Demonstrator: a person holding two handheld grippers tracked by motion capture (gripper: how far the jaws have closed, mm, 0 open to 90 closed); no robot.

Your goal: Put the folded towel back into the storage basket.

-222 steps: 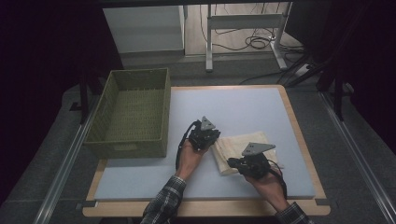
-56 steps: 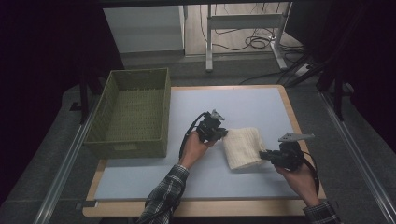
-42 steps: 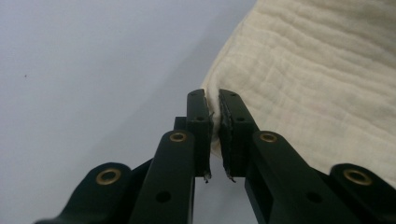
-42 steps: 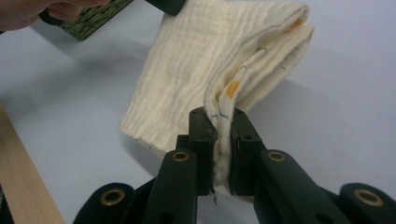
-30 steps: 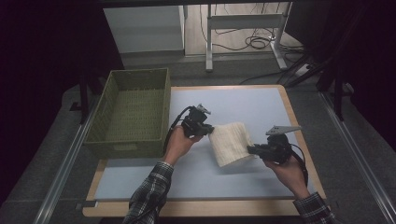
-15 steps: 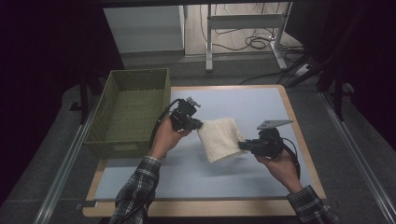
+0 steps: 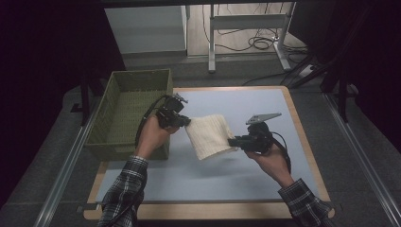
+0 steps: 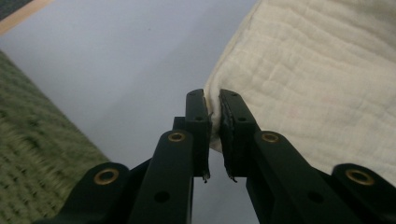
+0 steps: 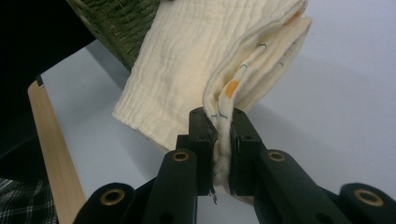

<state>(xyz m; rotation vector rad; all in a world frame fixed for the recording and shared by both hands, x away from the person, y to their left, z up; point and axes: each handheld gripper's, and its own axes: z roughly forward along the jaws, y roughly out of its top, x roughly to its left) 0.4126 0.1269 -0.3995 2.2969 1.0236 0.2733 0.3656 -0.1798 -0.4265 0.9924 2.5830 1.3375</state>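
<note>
A folded cream cloth (image 7: 209, 135) hangs in the air above the pale blue mat, held between both grippers. My left gripper (image 7: 186, 121) is shut on the cloth's left corner (image 8: 215, 100), just right of the green basket (image 7: 124, 109). My right gripper (image 7: 232, 142) is shut on the cloth's right edge, where the folded layers (image 9: 223, 135) are pinched between its jaws. In the right gripper view the cloth (image 9: 196, 60) drapes away toward the basket (image 9: 116, 23). The cloth casts a shadow on the mat below it.
The woven green basket stands at the table's left side, its inside showing only its own weave. The pale blue mat (image 7: 265, 104) covers the table, framed by a wooden rim (image 7: 302, 137). Metal rails run along both sides; a white stand and cables lie beyond the far edge.
Both grippers have carried the cloth leftward and upward, off the mat and toward the basket. The left gripper now sits beside the basket's right wall.
</note>
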